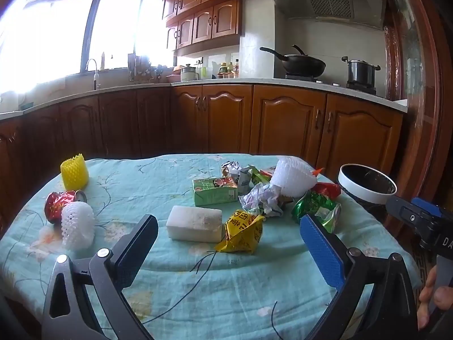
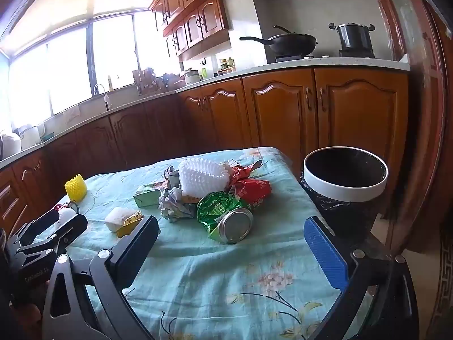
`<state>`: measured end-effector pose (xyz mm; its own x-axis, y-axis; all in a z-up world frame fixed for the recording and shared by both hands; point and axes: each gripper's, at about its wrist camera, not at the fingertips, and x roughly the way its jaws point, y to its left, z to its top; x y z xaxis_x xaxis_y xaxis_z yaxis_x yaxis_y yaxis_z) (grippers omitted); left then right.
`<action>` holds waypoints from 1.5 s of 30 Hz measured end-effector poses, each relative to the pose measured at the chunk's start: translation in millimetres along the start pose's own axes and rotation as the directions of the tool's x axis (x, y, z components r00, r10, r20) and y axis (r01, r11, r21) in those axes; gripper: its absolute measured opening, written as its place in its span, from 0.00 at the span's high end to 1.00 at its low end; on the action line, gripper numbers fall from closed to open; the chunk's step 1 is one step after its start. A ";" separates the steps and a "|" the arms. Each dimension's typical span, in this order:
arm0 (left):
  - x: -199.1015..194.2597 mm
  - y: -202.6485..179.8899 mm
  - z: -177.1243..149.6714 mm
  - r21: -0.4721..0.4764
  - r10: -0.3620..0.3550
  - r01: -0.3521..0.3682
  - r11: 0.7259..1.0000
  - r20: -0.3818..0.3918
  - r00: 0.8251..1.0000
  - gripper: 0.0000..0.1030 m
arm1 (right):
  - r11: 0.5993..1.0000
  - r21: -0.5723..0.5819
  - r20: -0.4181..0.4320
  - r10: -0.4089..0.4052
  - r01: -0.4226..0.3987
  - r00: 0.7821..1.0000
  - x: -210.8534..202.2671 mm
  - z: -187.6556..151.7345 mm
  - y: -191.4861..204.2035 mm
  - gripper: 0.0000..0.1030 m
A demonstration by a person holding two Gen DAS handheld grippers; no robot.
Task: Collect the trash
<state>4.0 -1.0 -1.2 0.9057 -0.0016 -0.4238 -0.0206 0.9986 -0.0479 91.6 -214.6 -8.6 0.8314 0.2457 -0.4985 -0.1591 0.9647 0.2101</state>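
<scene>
Trash covers my floral-clothed table [image 1: 198, 283]: beyond my left gripper [image 1: 229, 243], spread wide and holding nothing, lie a white foam block [image 1: 195, 223] and a yellow wrapper [image 1: 243, 233], touching each other just ahead of the fingertips. My right gripper [image 2: 230, 246] is likewise released and empty, with a crushed green can [image 2: 226, 218] straight ahead between its fingers. Behind the can sit crumpled paper [image 2: 175, 204], a green carton [image 2: 148, 197] and white foam netting [image 2: 203, 177]. To the right, beside the table's edge, stands the white-rimmed bin [image 2: 345, 189].
</scene>
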 end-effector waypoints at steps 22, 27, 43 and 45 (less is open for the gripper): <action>-9.2 6.4 -0.5 -0.013 0.008 -0.008 1.000 0.038 0.999 0.02 | 1.000 -0.007 0.013 0.020 -0.020 1.000 -4.3 -1.0 9.1 0.00; -8.9 6.7 -1.1 -0.013 0.011 -0.010 1.000 0.039 0.999 0.02 | 1.000 -0.006 0.011 0.020 -0.020 1.000 -4.3 -0.2 10.9 0.00; -8.1 7.8 -1.6 -0.016 0.010 -0.009 1.000 0.035 0.999 0.02 | 1.000 -0.011 0.011 0.018 -0.018 1.000 -3.8 -0.7 14.1 0.00; -7.9 7.9 -1.6 -0.016 0.011 -0.010 1.000 0.035 0.999 0.02 | 1.000 -0.010 0.010 0.018 -0.018 1.000 -3.9 -0.6 13.8 0.00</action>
<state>-4.0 6.9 0.3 0.9198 0.0109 -0.3923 -0.0367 0.9976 -0.0582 85.9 -202.3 -4.2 0.8337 0.2624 -0.4859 -0.1794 0.9609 0.2111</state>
